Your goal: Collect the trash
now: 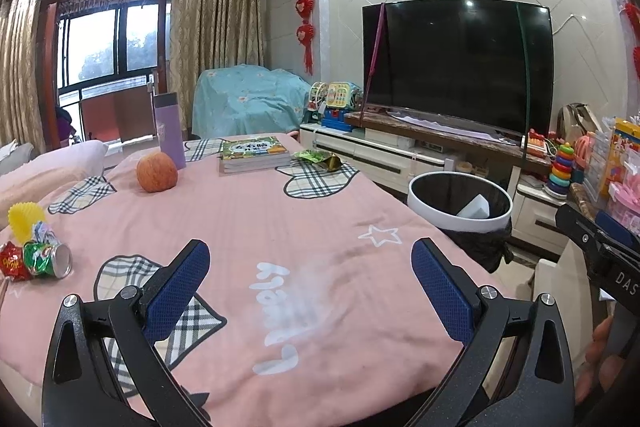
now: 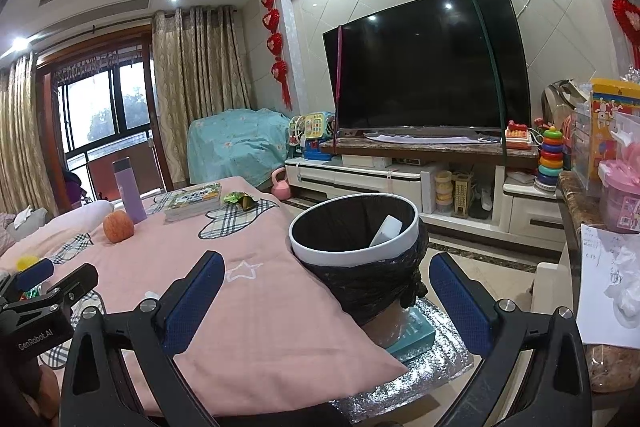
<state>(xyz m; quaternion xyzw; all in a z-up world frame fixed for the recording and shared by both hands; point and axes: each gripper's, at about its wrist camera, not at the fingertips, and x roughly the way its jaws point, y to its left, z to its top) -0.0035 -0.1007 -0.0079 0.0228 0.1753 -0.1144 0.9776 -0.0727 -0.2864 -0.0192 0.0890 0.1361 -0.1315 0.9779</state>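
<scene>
A white-rimmed trash bin (image 1: 460, 205) with a black liner stands at the table's right edge, with a white piece (image 1: 475, 207) inside; it also shows in the right wrist view (image 2: 354, 227). A crushed green can (image 1: 46, 259), a red wrapper (image 1: 11, 263) and a yellow cup (image 1: 26, 219) lie at the table's left. A green wrapper (image 1: 318, 158) lies at the far end, also in the right wrist view (image 2: 239, 199). My left gripper (image 1: 310, 287) is open and empty above the pink cloth. My right gripper (image 2: 326, 297) is open and empty, near the bin.
On the pink-covered table (image 1: 260, 227) are an apple (image 1: 157, 171), a purple bottle (image 1: 170, 131) and a stack of books (image 1: 254, 155). A TV (image 1: 456, 67) on its stand and toys (image 1: 560, 169) are behind. A counter (image 2: 600, 267) with boxes is at right.
</scene>
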